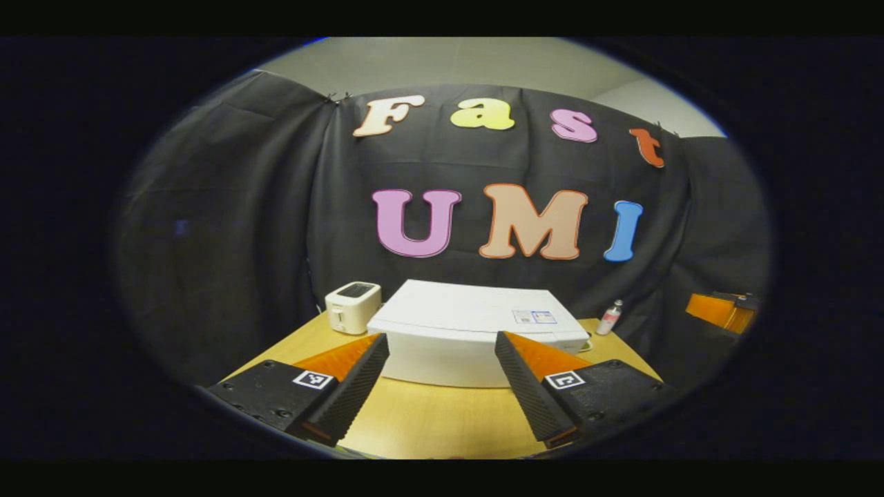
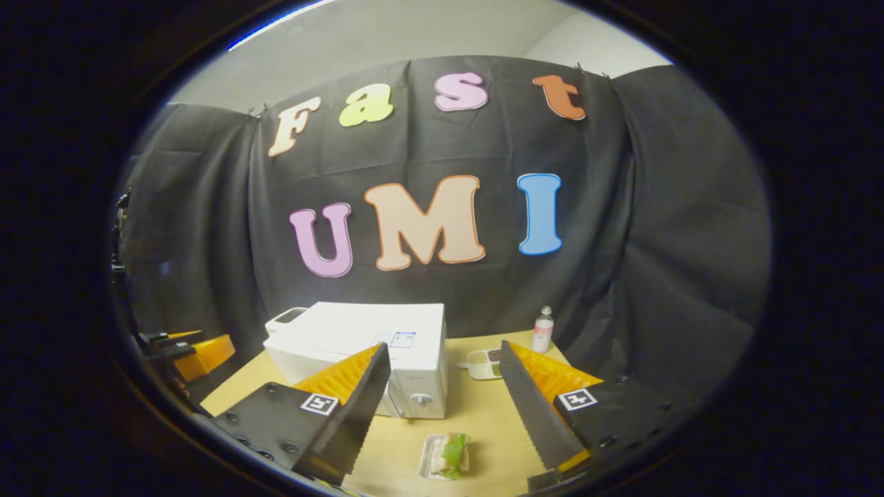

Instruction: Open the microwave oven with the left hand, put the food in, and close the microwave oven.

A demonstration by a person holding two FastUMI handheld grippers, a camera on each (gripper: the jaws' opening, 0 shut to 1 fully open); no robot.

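In the left gripper view we see the left claw (image 1: pixel 442 345) spread apart and empty, the shut microwave (image 1: pixel 476 331) at 12 o'clock on the table (image 1: pixel 414 421). In the right gripper view our right claw (image 2: pixel 445 359) is apart too, the food (image 2: pixel 449 455) at 6 o'clock between its fingers, the microwave at 11.
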